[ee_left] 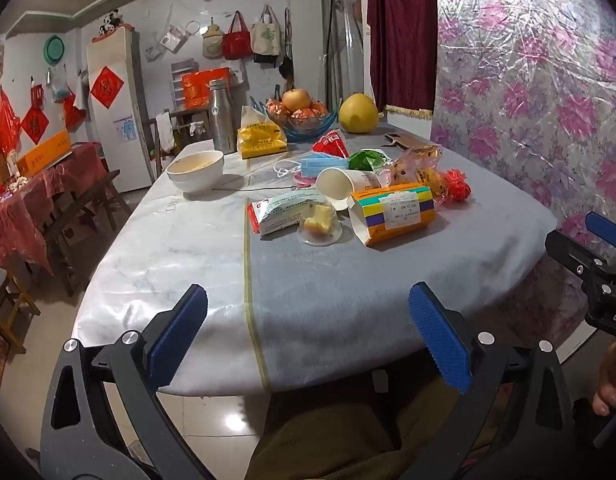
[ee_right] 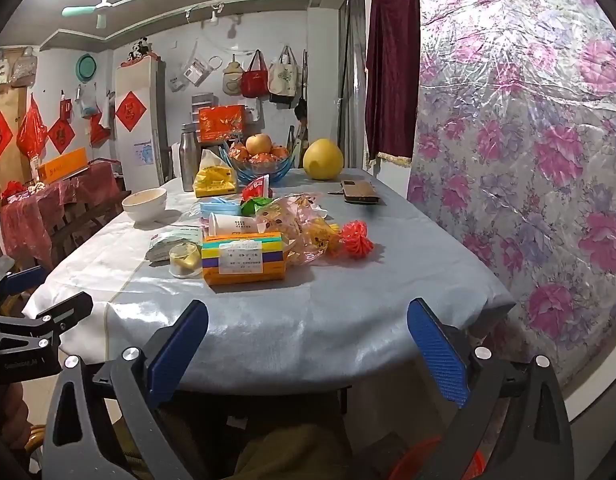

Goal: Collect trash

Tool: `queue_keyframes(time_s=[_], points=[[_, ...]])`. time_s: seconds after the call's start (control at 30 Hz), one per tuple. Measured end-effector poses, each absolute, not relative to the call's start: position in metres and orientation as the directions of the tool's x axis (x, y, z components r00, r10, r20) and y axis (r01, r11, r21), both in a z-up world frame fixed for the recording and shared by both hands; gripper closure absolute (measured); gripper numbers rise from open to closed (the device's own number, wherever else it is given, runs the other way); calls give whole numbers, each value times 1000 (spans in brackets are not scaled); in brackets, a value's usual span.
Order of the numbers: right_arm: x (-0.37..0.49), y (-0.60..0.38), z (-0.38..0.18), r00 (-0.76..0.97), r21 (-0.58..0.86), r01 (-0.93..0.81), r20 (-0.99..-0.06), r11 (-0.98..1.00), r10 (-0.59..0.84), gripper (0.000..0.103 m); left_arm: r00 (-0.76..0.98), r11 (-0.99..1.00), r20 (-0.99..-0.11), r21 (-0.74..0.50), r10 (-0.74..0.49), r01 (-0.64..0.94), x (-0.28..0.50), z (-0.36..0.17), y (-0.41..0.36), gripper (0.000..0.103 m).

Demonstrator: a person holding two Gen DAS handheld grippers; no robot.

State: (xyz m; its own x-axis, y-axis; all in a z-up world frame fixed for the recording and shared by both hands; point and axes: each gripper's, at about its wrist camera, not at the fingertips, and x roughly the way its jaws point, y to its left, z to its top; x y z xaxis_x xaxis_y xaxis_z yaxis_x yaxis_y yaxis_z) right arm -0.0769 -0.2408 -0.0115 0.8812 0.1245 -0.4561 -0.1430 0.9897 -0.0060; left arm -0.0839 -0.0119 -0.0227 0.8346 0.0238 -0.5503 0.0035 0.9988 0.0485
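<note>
A heap of trash lies mid-table: an orange and yellow medicine box (ee_left: pixel 393 214) (ee_right: pixel 244 260), a tipped paper cup (ee_left: pixel 345 186) (ee_right: pixel 232 225), a clear lidded cup of fruit (ee_left: pixel 319 226) (ee_right: pixel 184 259), a white packet (ee_left: pixel 282 210), blue face masks (ee_left: pixel 317 166) (ee_right: pixel 220 206), a crinkled plastic bag (ee_left: pixel 421 172) (ee_right: pixel 300 224) and a red mesh net (ee_left: pixel 455 186) (ee_right: pixel 356 239). My left gripper (ee_left: pixel 308 332) is open and empty above the table's near edge. My right gripper (ee_right: pixel 308 340) is open and empty, also at the near edge.
On the grey-clothed table (ee_left: pixel 347 300) also stand white bowls (ee_left: pixel 195 170), a steel flask (ee_left: pixel 222 116), a yellow tissue pack (ee_left: pixel 262 140), a blue fruit bowl (ee_left: pixel 304 118), a pomelo (ee_left: pixel 357 114) and a phone case (ee_right: pixel 359 192). A floral plastic-covered mattress (ee_right: pixel 527 160) stands at the right.
</note>
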Motion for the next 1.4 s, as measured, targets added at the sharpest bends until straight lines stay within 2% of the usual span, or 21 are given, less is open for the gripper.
queue_keyframes(time_s=[1.4], points=[[-80,-236,-11,883,-15,-160,-449,987,136,5,829,999,-559,46,27,-1,-84,-29,-11,6]])
